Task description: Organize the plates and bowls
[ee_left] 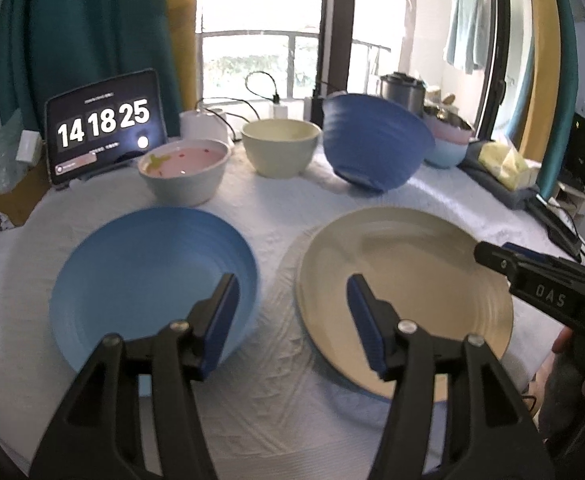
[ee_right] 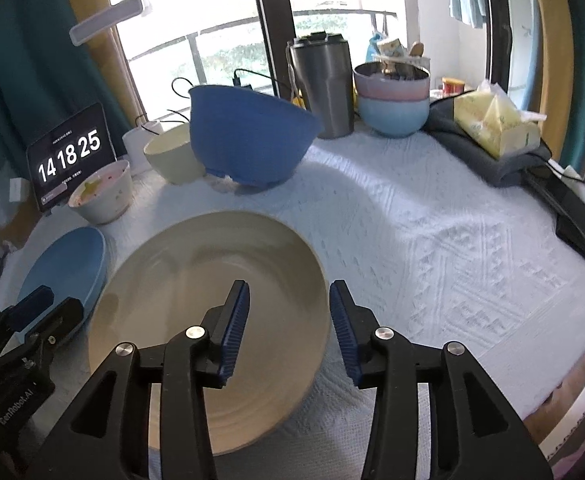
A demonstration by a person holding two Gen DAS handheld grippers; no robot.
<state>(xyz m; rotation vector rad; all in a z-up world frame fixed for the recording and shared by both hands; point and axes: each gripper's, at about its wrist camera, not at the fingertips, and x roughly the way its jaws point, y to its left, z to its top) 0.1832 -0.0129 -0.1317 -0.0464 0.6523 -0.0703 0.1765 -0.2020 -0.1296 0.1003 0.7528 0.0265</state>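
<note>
Presently listed: blue plate [ee_left: 152,280] and cream plate [ee_left: 404,300] lie flat side by side on the white cloth [ee_left: 276,400], faces up; being round, neither shows a long axis. Behind them stand a speckled bowl [ee_left: 184,172], a cream bowl [ee_left: 280,146] and a blue bowl [ee_left: 372,140], the last seemingly tilted. Left gripper [ee_left: 292,304] and right gripper [ee_right: 288,320] both hang unclenched and empty; risk: a pad catching the cream plate's rim could skid it into its neighbour.
</note>
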